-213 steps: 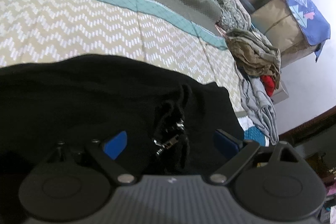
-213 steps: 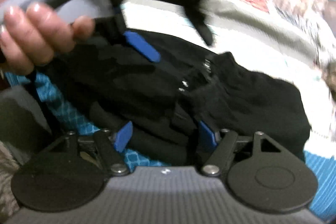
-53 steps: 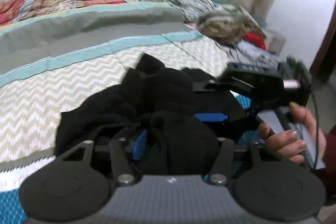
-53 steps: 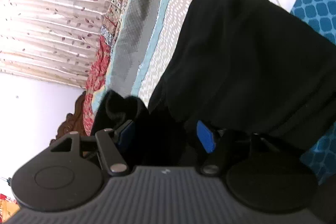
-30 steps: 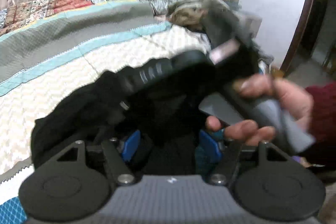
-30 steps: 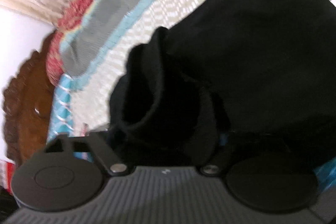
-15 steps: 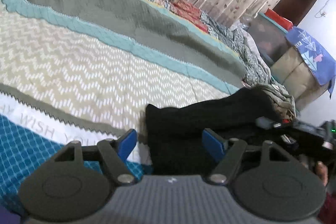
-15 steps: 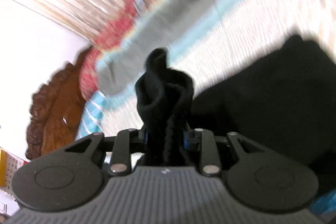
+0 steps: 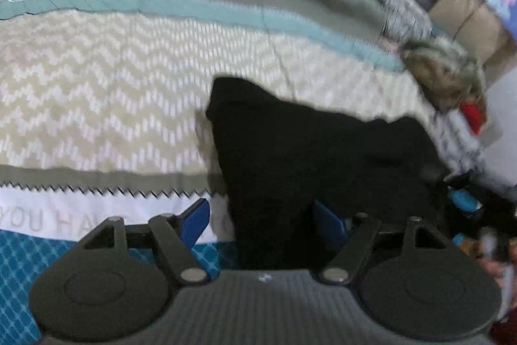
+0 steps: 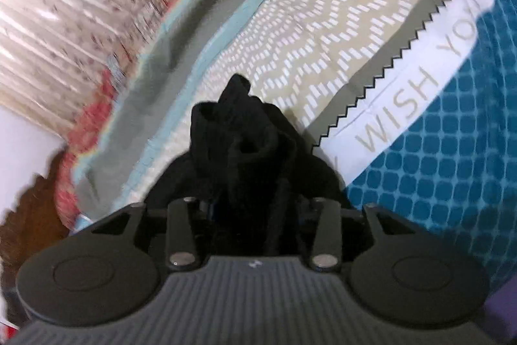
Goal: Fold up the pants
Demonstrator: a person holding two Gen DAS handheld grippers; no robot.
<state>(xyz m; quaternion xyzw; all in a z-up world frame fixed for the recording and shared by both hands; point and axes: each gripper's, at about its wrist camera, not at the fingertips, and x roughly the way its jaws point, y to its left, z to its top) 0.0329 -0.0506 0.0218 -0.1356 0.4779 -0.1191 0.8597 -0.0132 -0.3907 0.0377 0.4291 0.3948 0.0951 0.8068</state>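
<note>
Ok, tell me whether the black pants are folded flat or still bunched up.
Bunched, not flat. The black pants lie in an uneven heap on the bedspread, and a crumpled wad sits between the right gripper's opening jaws.

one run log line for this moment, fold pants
stage: mid-fold | black pants on bedspread | left gripper: open astride pants edge | right gripper: bunched pants between jaws, opening

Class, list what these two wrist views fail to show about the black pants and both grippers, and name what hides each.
- Right wrist view: the right gripper fingers are buried in bunched black pants; its jaws are opening, pad contact unseen.
- Left wrist view: the left gripper right finger is partly hidden behind cloth.
- Left wrist view: the pants' near end is cut off by the gripper body.
- Left wrist view: the clothes pile is blurred.
</note>
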